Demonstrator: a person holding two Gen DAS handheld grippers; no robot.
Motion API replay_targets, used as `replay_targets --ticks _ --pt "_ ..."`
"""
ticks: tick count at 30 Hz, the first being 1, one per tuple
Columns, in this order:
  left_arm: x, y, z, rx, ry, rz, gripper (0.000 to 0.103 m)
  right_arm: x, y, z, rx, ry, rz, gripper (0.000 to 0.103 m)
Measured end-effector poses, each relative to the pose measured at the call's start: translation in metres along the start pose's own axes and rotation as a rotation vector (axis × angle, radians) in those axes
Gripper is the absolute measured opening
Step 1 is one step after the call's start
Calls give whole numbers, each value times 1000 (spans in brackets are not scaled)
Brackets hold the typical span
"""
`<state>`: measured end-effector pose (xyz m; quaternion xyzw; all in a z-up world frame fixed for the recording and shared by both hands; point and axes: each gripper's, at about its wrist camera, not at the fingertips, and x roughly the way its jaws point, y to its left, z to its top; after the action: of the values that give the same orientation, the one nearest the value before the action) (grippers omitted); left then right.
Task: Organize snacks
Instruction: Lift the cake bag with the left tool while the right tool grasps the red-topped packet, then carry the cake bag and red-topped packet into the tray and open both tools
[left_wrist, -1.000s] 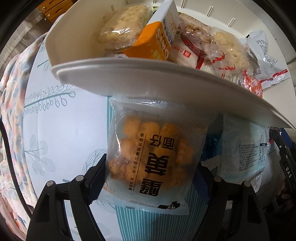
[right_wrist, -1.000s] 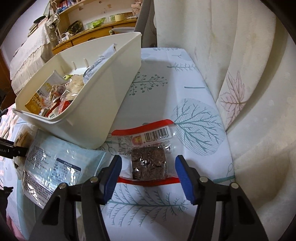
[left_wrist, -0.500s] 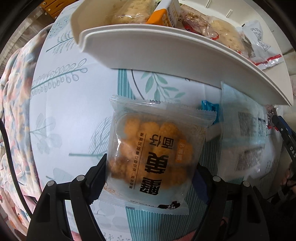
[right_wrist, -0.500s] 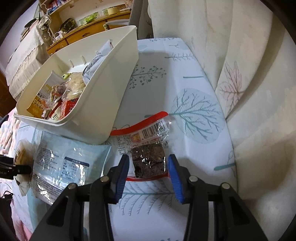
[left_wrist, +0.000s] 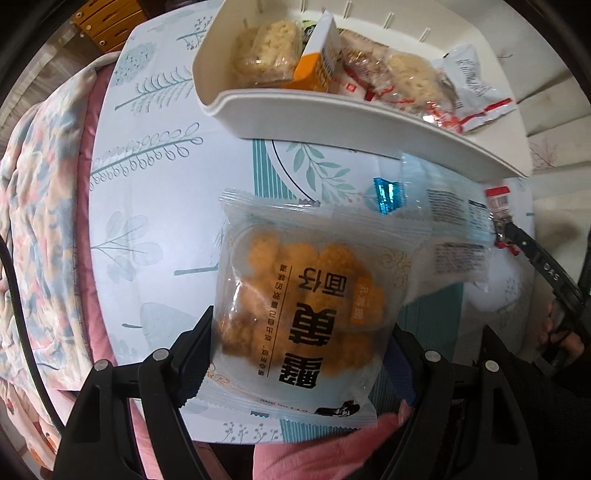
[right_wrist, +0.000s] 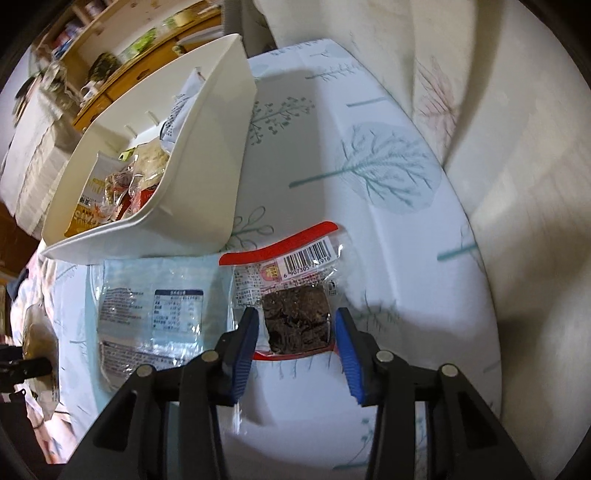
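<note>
My left gripper (left_wrist: 299, 328) is shut on a clear packet of orange fried snacks (left_wrist: 306, 280) and holds it in the air, in front of the white bin (left_wrist: 332, 103). The bin holds several wrapped snacks and an orange carton (left_wrist: 317, 70). In the right wrist view, my right gripper (right_wrist: 297, 328) points down at the table. Its blue pads (right_wrist: 247, 336) hug both sides of a red-edged packet with a brown cake (right_wrist: 291, 280). That packet lies beside the white bin (right_wrist: 207, 155).
A pale blue and white packet (right_wrist: 155, 310) lies flat against the bin's front, with a small blue wrapper (left_wrist: 386, 194) beside it. A cream curtain (right_wrist: 498, 147) borders the leaf-print tablecloth (right_wrist: 388, 166) on the right. A floral blanket (left_wrist: 37, 221) hangs at the left.
The left gripper rose and drew back with the orange snack packet, so the bin's inside now shows. The right jaws narrowed onto the brown cake packet and the gripper rolled with it.
</note>
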<state>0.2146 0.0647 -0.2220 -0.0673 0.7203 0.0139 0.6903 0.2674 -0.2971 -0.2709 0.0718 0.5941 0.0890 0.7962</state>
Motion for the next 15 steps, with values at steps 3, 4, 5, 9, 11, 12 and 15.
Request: replay_targets --ticks 3,4,5,9,11,12,15 --pt "-20 -1 8 26 -13 -8 79 -8 0 -5 34 3 11 42" --pt "-25 0 8 34 -18 -14 79 -12 1 -7 47 1 16 42" --pt "-33 0 10 44 -24 -23 79 -16 1 -8 62 -1 17 42" --pt "-54 2 18 89 -49 -19 79 -34 6 -11 107 -32 22 42" --pt "-65 0 24 118 -60 -12 79 -45 10 -12 126 -56 22 42" --pt "-68 -1 27 130 -64 -10 79 -53 14 -13 142 -78 24 42" --pt "-80 -2 38 175 -89 -3 79 -61 19 -14 152 -100 21 42"
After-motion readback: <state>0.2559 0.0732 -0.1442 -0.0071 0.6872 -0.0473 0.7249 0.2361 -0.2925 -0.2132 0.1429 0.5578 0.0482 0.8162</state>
